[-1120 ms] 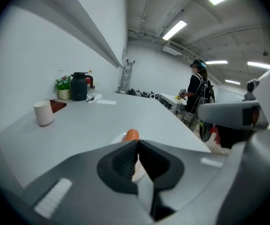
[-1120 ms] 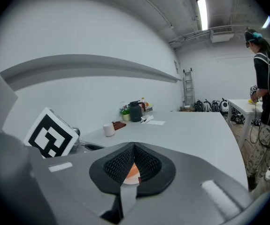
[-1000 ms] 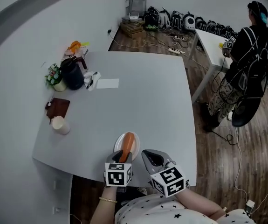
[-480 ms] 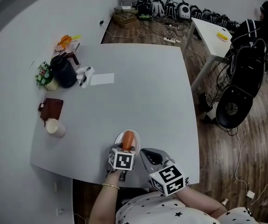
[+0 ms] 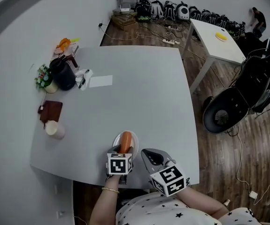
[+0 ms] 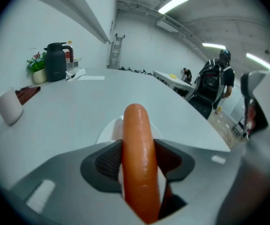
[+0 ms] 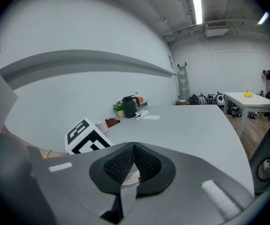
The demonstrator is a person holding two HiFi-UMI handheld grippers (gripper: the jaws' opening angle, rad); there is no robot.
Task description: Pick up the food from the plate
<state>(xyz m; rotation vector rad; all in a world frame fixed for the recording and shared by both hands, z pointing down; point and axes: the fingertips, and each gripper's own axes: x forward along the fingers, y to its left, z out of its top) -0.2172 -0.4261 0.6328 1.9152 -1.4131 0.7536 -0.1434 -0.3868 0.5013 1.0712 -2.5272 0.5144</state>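
Observation:
An orange sausage [image 5: 125, 142] lies on a small white plate [image 5: 134, 140] near the front edge of the grey table [image 5: 139, 97]. My left gripper [image 5: 121, 152] reaches over the plate's near side. In the left gripper view the sausage [image 6: 138, 149] runs lengthwise between the two dark pads [image 6: 107, 162], with thin slivers of plate [image 6: 107, 131] showing beside it, so the jaws stand wide around it without pressing. My right gripper [image 5: 152, 157] hovers just right of the plate, its pads [image 7: 120, 165] closed together with nothing between them.
At the table's left stand a dark kettle [image 5: 63, 74], a small plant [image 5: 43, 77], a brown wallet [image 5: 50, 110], a paper cup [image 5: 55, 130] and a white sheet [image 5: 100, 81]. A white side table [image 5: 219, 41] and a black chair [image 5: 233, 107] stand to the right on the wooden floor.
My left gripper has slid forward over the sausage and its jaws now flank it. The right gripper has stayed put. The person at the right has gone to the room's far end.

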